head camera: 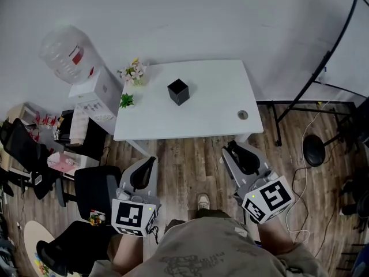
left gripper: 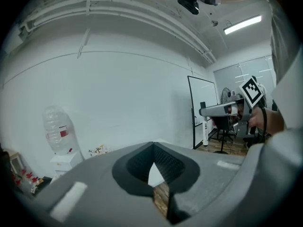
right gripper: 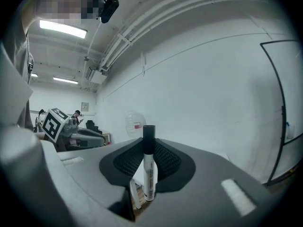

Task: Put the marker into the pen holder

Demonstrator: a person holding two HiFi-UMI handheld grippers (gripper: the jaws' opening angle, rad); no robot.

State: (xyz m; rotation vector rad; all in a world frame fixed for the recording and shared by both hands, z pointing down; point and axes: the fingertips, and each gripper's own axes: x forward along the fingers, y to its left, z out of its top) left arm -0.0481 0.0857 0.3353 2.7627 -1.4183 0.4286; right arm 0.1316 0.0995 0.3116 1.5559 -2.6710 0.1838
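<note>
A black cube pen holder (head camera: 178,91) stands near the middle of the white table (head camera: 213,105). My right gripper (right gripper: 148,161) is shut on a white marker (right gripper: 149,174) with a black cap, which stands upright between the jaw pads. In the head view the right gripper (head camera: 233,148) hovers over the floor just in front of the table's right end, and the marker is hidden there. My left gripper (head camera: 149,161) is held over the floor in front of the table's left end. The left gripper (left gripper: 152,164) is shut with nothing between the pads.
A flower bunch (head camera: 134,72) and a small green plant (head camera: 126,100) sit at the table's left edge, a cable grommet (head camera: 243,115) near its right front. A water dispenser (head camera: 86,79) and black chairs (head camera: 95,189) stand left; a black stand (head camera: 314,149) and cables lie right.
</note>
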